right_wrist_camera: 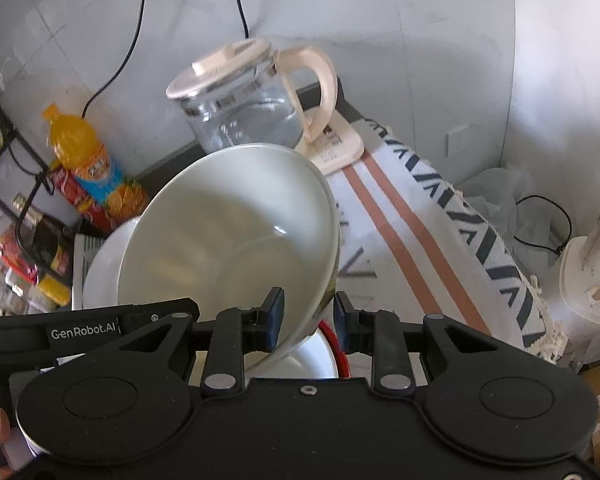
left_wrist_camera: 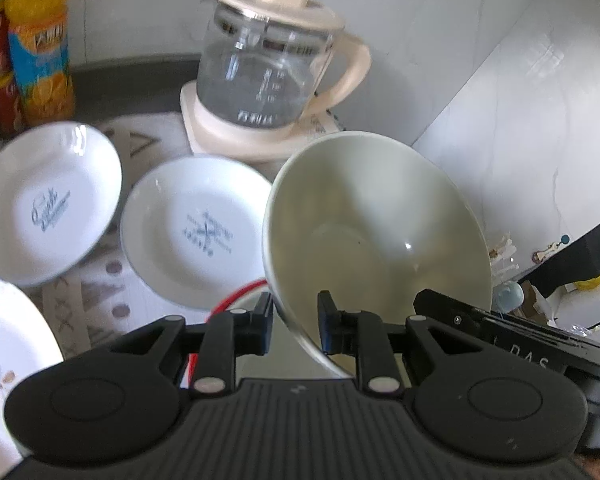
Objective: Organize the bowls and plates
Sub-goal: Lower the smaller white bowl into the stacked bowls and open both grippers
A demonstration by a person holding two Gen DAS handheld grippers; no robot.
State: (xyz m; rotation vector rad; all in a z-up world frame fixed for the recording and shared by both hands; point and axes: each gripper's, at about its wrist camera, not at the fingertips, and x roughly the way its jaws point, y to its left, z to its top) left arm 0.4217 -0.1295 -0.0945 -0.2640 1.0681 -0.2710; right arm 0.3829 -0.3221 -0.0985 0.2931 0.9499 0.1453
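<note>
— Cream ceramic fills both our wrist views: one bowl (left_wrist_camera: 376, 232), tilted steeply, held off the counter (right_wrist_camera: 384, 248) by both grippers.

— How are we gripping it?

— Our left gripper (left_wrist_camera: 294, 322) is nearly closed, its two pads pinching the bowl's rim at 6 o'clock. Our right gripper (right_wrist_camera: 309, 320) does the same on the opposite edge, one pad inside and one outside.

— And the other dishes?

— From the left wrist, two white plates (left_wrist_camera: 50, 204) (left_wrist_camera: 198, 232) with blue print lie on the patterned cloth (left_wrist_camera: 100, 300) at 9 and 10 o'clock. A third plate (left_wrist_camera: 8, 364) sits at 8 o'clock. A red-rimmed dish (right_wrist_camera: 320, 360) lies below the bowl.

— Behind them?

— At 12 o'clock stands a glass kettle (left_wrist_camera: 264, 72) on its base, and an orange drink bottle (left_wrist_camera: 40, 44) at 10 o'clock.
</note>
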